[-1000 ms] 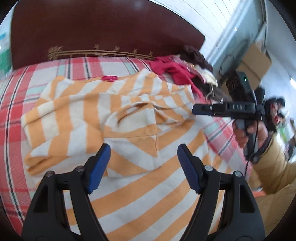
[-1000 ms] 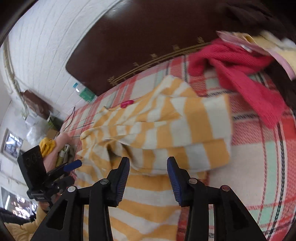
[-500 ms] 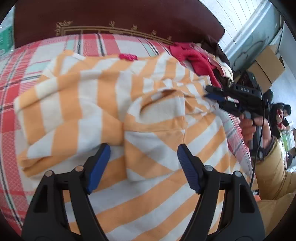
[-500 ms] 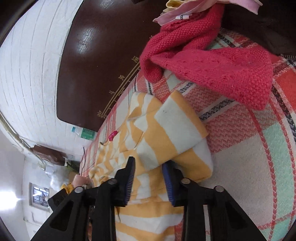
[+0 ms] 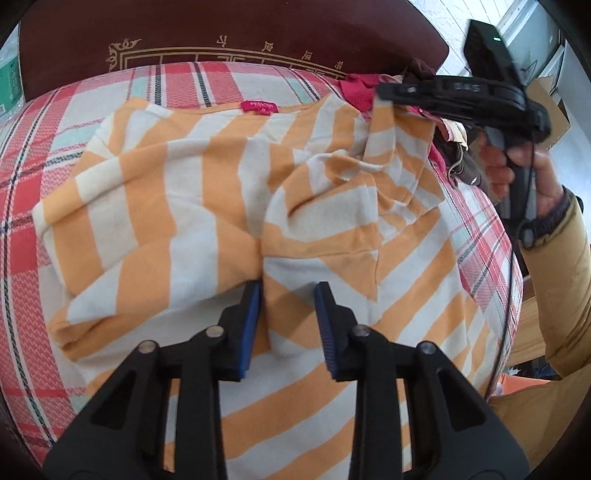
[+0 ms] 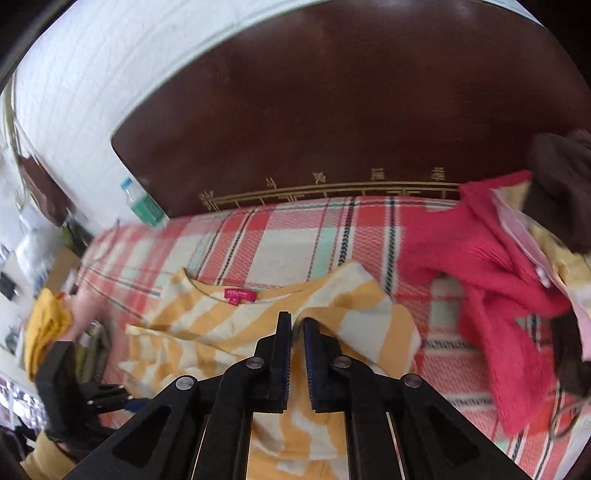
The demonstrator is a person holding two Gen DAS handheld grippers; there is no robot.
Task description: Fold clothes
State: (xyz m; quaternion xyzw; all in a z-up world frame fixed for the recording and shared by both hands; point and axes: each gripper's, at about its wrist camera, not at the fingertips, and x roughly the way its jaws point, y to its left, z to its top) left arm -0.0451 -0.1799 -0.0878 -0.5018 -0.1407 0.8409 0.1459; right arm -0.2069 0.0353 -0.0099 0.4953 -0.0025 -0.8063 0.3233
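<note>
An orange and white striped shirt (image 5: 177, 206) with a pink neck label (image 5: 257, 107) lies on a plaid bed sheet (image 5: 22, 177). My left gripper (image 5: 288, 295) is half closed around a raised fold of the shirt near its middle. My right gripper (image 6: 297, 325) is shut on the shirt's right sleeve edge (image 6: 351, 310) and lifts it; it shows in the left wrist view (image 5: 384, 92) at the upper right. The shirt (image 6: 207, 325) and its label (image 6: 239, 294) also show in the right wrist view.
A dark wooden headboard (image 5: 229, 29) stands behind the bed. A pile of clothes with a red knit garment (image 6: 491, 273) lies at the right. A plastic bottle (image 6: 142, 205) stands left of the headboard. The person's yellow sleeve (image 5: 554, 288) is at the right.
My left gripper's jaws have narrowed around a shirt fold and moved forward. My right gripper has closed on the sleeve edge and lifted it toward the shirt's middle.
</note>
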